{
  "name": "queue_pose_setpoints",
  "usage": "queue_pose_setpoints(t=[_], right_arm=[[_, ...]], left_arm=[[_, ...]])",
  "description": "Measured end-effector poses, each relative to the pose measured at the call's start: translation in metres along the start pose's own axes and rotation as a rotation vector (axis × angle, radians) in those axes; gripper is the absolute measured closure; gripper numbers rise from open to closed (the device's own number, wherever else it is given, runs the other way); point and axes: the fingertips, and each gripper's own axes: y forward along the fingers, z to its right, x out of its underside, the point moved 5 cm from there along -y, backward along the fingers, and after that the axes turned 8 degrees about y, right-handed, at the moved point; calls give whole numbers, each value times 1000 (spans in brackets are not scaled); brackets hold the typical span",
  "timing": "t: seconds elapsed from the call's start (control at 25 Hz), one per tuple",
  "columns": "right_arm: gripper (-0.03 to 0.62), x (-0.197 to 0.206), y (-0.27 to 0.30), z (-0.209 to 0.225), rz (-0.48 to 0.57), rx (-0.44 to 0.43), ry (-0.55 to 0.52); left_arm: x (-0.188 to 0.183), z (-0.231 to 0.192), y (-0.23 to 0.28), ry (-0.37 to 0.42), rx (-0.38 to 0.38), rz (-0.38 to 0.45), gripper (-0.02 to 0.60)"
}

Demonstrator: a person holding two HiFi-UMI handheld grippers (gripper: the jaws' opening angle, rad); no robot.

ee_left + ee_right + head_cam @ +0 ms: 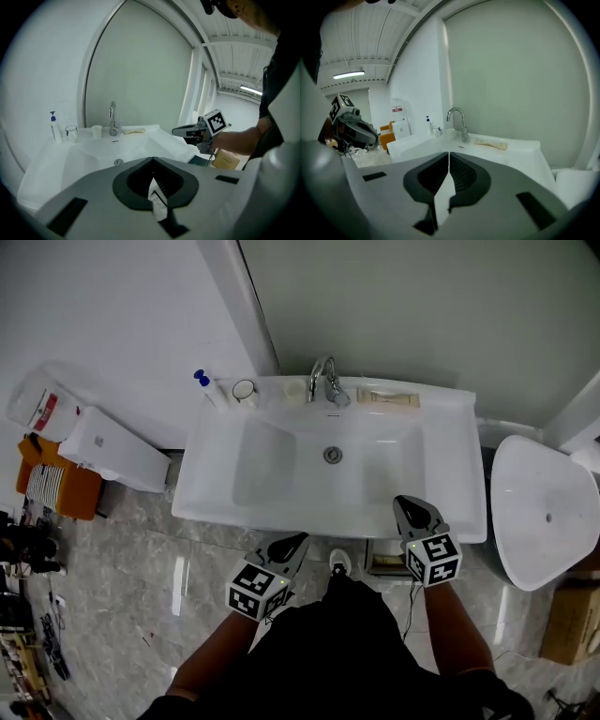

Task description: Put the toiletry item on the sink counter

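A white sink counter [450, 427] with a chrome faucet [323, 381] fills the middle of the head view. On its back ledge stand a blue-capped pump bottle [202, 386], a clear glass [245, 390] and a small white cup [294, 388]. A flat beige item [387, 397] lies right of the faucet. My left gripper [296, 542] hangs below the sink's front edge, shut and empty. At the front right rim my right gripper [406, 503] is likewise shut with nothing in it. The left gripper [156, 190] and the right gripper [447, 165] show only a thin slit between their jaws.
A white toilet bowl [542, 514] stands right of the sink. A white box [112, 449] and an orange seat [58, 486] are at the left on the marble floor. A cardboard box [572, 620] is at the lower right. A grey panel rises behind the faucet.
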Motion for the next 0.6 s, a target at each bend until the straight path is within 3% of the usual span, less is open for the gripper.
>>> queue_pose_setpoints(t=[0.2, 0.44, 0.6], right_arm=[[588, -28, 56, 42, -80, 54, -168], [586, -28, 116, 79, -247, 53, -383], [586, -29, 155, 100, -285, 56, -535]], left_arm=[[-26, -41, 23, -5, -43, 9, 581], [-41, -74, 50, -40, -70, -10, 581], [-44, -93, 63, -45, -81, -28, 581]])
